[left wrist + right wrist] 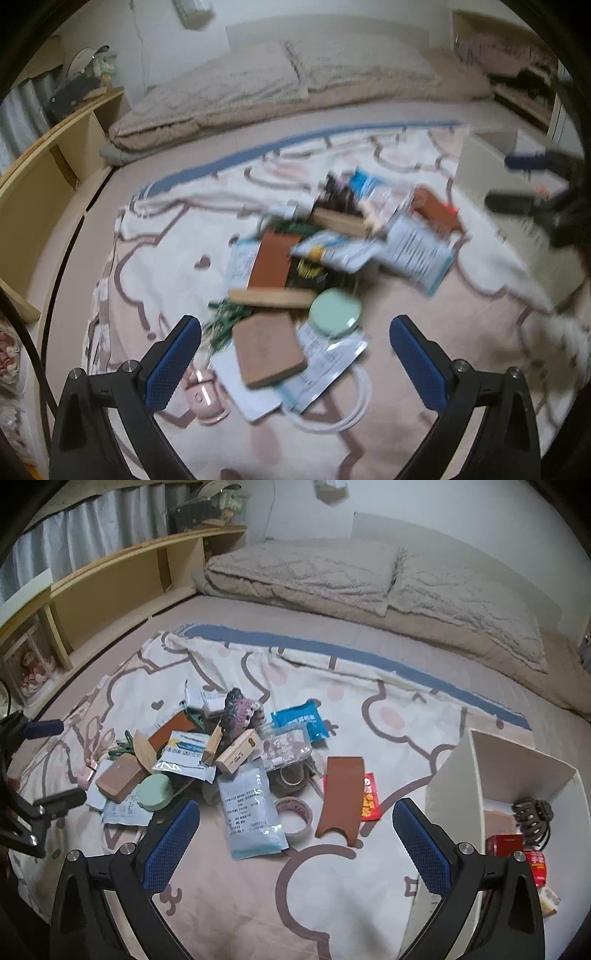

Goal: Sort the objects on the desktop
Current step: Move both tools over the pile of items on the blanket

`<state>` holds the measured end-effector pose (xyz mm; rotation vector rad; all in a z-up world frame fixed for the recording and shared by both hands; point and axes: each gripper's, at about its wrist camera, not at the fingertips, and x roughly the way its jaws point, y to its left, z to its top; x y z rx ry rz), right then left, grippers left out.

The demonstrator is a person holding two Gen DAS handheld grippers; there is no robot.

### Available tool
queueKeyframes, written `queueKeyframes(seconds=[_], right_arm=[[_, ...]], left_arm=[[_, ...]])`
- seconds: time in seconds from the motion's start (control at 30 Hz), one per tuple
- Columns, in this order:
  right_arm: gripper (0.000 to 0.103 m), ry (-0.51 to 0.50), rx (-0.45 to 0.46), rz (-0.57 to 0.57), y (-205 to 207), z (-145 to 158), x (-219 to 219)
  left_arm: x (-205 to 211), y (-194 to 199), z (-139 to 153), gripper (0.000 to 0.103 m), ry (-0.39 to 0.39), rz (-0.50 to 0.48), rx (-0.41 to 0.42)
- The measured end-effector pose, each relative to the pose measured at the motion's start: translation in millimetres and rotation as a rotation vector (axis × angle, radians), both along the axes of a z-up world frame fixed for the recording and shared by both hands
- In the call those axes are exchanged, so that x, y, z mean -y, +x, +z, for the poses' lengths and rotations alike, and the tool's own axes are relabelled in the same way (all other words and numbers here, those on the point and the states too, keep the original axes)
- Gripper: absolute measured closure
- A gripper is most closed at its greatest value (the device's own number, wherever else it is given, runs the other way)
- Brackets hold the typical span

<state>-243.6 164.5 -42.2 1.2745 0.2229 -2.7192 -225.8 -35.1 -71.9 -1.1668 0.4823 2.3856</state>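
Desktop objects (207, 764) are lying heaped mid-blanket (369, 709) on the bed; most are still awaiting sorting, while a hair claw (532, 812) and red packets are already sitting in the white box (454, 775) at right. Left hand-held gripper (295, 350) and right hand-held gripper (295, 830) are hovering wide, empty. Bare blanket between heap and box is offering room.
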Motion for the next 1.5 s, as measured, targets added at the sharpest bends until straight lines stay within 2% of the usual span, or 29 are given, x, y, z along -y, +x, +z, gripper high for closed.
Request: queueKeyframes(seconds=[0.3, 0.6, 0.73, 0.9, 1.13, 1.33, 1.5], right_arm=[[0.0, -0.019, 0.083, -0.053, -24.0, -23.3, -0.8], [0.0, -0.021, 0.154, -0.097, -43.7, -46.3, -0.6], [0.0, 0.004, 0.187, -0.102, -48.4, -57.6, 1.3], [0.0, 0.018, 0.198, -0.113, -52.3, -63.5, 1.2], [0.0, -0.015, 0.186, -0.157, -60.8, -65.4, -0.7], [0.0, 0.007, 0.162, -0.19, -70.8, -66.5, -3.1], [0.0, -0.013, 0.165, -0.25, -76.9, -65.5, -17.3]], left_arm=[[16.4, -1.2, -51.0, 0.0, -0.112, -0.035, 0.096], [16.6, 4.7, -82.1, 0.0, -0.236, -0.083, 0.101], [20.4, 3.0, -92.1, 0.0, -0.268, -0.087, 0.11], [21.6, 6.9, -101.2, 0.0, -0.271, -0.108, 0.162], [15.1, 25.5, -103.2, 0.0, -0.284, -0.184, 0.153], [20.5, 44.8, -103.0, 0.0, -0.25, -0.245, 0.205], [29.9, 56.1, -102.8, 0.0, -0.217, -0.267, 0.273]])
